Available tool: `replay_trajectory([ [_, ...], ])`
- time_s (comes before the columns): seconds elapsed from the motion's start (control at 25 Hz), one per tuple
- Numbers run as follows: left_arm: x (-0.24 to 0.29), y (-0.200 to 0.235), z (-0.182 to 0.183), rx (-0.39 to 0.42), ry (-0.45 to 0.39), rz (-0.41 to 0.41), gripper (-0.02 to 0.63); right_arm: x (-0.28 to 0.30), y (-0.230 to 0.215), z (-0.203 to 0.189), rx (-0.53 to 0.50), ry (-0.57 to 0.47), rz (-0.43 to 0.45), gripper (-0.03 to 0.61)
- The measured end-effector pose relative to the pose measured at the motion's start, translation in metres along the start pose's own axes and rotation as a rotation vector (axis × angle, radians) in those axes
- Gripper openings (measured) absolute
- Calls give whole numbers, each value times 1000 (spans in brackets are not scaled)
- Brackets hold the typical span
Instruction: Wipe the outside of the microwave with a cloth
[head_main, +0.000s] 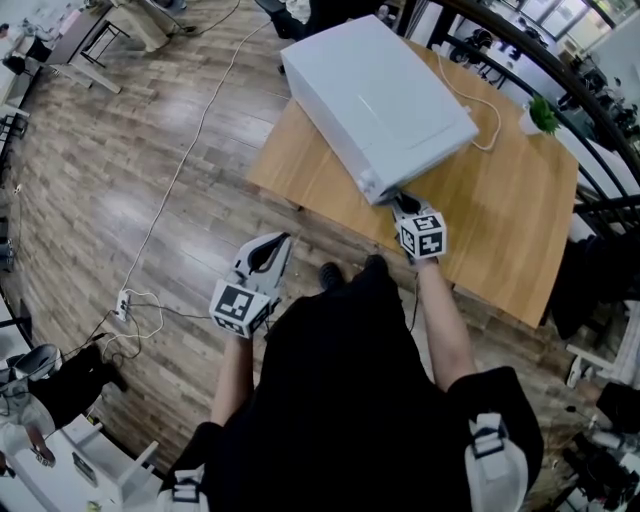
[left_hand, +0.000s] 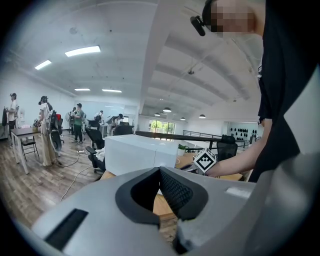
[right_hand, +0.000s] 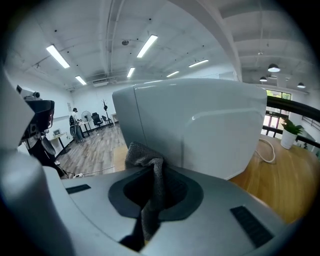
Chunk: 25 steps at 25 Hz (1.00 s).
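The white microwave (head_main: 380, 100) sits on the far left part of the wood table (head_main: 500, 210). One of its corners points to the near side. The right gripper (head_main: 404, 206) is at that near corner. Its jaws are pinched tight on a grey cloth (right_hand: 145, 156). The cloth bunches up right by the bottom edge of the microwave's side, but I can't tell if it touches. The left gripper (head_main: 276, 244) hangs off the table, to the near left, over the floor. Its jaws are pressed together with nothing in them.

The job now looks like wiping the side by the near corner. To do it well, I think the cloth should be pushed flat on the white wall, not just poked at it. Long slow strokes along the side would work best, going up bit by bit. The grip must be tight so the cloth does not slip out. The hard jaws should not scrape the box. The free gripper could hold the microwave so it does not slide.

Count: one microwave, one cloth, one table, two grippers. On the table's far right there is also one white cord (head_main: 496, 125) and one small green plant (head_main: 543, 115).
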<state>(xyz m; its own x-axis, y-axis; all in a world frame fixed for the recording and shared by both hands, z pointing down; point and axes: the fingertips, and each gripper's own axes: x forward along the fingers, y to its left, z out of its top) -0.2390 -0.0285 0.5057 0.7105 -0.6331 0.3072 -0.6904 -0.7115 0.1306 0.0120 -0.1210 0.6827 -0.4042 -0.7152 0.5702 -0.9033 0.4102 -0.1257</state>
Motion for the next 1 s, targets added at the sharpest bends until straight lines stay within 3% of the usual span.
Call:
replay_trajectory([
  [0.2,2,-1,-6,-13,44,-4,2,9,3,-11,30,14,15,17],
  [0.52,11,0,-4,22,41,-18,2,19,3,-28,59,38,35,17],
  [0.72,17,-4,-5,-1,77,-17,2,20,-2,-32,78,43,43,18],
  [1.0,28,-8,4,-2,66,9,2,19,-7,-32,85,57,70,18],
])
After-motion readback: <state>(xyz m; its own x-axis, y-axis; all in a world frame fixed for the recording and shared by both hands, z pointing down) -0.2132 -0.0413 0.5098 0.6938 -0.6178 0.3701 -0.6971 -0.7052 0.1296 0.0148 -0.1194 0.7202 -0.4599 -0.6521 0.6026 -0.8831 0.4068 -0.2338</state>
